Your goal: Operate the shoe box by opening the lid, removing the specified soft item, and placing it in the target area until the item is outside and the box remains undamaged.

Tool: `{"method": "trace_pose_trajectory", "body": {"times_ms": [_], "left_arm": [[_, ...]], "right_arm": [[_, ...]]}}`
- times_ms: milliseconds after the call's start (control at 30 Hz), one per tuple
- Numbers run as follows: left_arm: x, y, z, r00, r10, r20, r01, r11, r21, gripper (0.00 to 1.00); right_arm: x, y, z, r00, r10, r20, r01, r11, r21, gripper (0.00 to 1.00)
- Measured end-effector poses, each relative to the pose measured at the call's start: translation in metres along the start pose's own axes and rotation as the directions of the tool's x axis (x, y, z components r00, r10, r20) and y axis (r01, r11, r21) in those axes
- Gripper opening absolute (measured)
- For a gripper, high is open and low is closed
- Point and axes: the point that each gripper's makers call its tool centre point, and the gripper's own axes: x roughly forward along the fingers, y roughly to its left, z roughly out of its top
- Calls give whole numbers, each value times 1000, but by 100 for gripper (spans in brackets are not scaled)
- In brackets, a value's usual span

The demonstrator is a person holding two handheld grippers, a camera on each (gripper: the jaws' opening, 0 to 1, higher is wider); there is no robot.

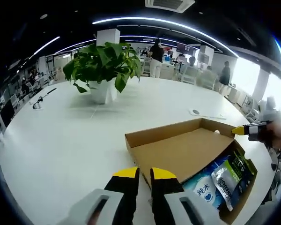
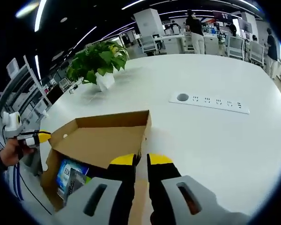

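Lower right of the left gripper view, the cardboard shoe box (image 1: 178,152) lies open on the white table (image 1: 61,136), its raised lid (image 2: 100,140) above blue and green soft packets (image 1: 220,180). Left gripper (image 1: 144,174) and right gripper (image 2: 140,160) both show jaws nearly together, gripping nothing. A potted plant (image 1: 103,70) stands upper left.

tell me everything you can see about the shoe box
The shoe box is plain brown cardboard, resting on the white table. Its hinged lid is open, with its upturned rim around a bare inner face. Inside the base lie soft packets, blue-white and green. The left gripper is shut at the lid's near edge; the right gripper is shut at its other edge. No tears or crushing show.
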Motion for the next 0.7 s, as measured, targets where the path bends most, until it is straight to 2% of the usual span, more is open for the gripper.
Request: {"method": "trace_pose_trajectory", "body": {"times_ms": [267,567,700], "left_arm": [[-17,-7,4,999,-4,39,5,1000,-18,15],[-35,-17,-4,999,-17,49,18,1000,-20,15],[-43,-26,-6,998,-29,51,28,1000,9,15]], "right_arm": [[-25,-6,-7,1000,-7,21,7,1000,4,11],[-59,-14,-19,998,-18,64,17,1000,18,14],[-71,-15,-25,997,-19,81,17,1000,25,17]]}}
